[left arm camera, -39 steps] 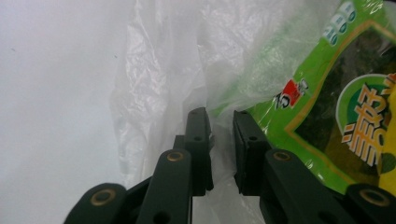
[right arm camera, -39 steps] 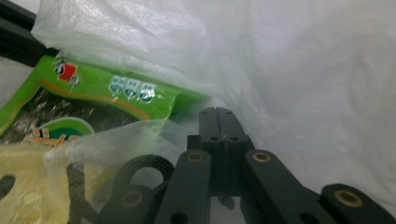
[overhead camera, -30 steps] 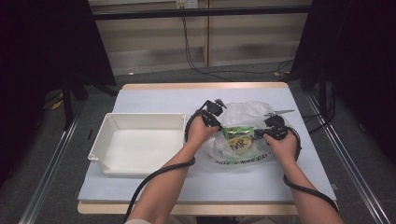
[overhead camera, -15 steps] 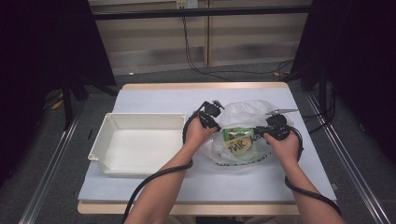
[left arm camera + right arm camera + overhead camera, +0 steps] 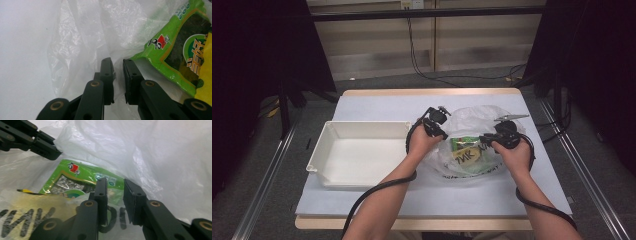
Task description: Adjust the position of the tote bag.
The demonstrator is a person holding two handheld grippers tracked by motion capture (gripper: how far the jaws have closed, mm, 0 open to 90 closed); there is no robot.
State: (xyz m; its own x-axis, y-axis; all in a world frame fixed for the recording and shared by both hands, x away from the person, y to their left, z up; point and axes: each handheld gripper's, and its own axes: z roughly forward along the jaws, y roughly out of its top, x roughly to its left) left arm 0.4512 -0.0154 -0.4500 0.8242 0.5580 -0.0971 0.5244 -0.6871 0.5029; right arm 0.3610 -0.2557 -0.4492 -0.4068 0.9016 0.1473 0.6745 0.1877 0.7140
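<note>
1. While both tools sit at the mouth of the crinkled clear plastic bag (image 5: pixel 472 120), right of centre on the white-covered table (image 5: pixel 377 105), treat this as the opening step: part the film so the green foil snack packet (image 5: pixel 175 50) inside can come out.
2. Check your left gripper (image 5: pixel 118 65) on the bag's left edge. Its jaws stand nearly together with a slim gap, and you cannot tell from here whether film is caught between them. Confirm the hold before pulling.
3. Your right gripper (image 5: pixel 115 183) has just been opening. Its jaws now stand slightly apart and press on nothing, with bag film and the packet lying beyond the gap. Re-aim at a single layer of the upper lip on the right side, not at the packet.
4. Close on film only, then draw the two hands apart gently, left and right, keeping the mouth raised.
5. Pull slowly, since thin film slips or tears easily.
6. Keep the mouth towards the white rectangular plastic tray (image 5: pixel 324 150) on the left.
</note>
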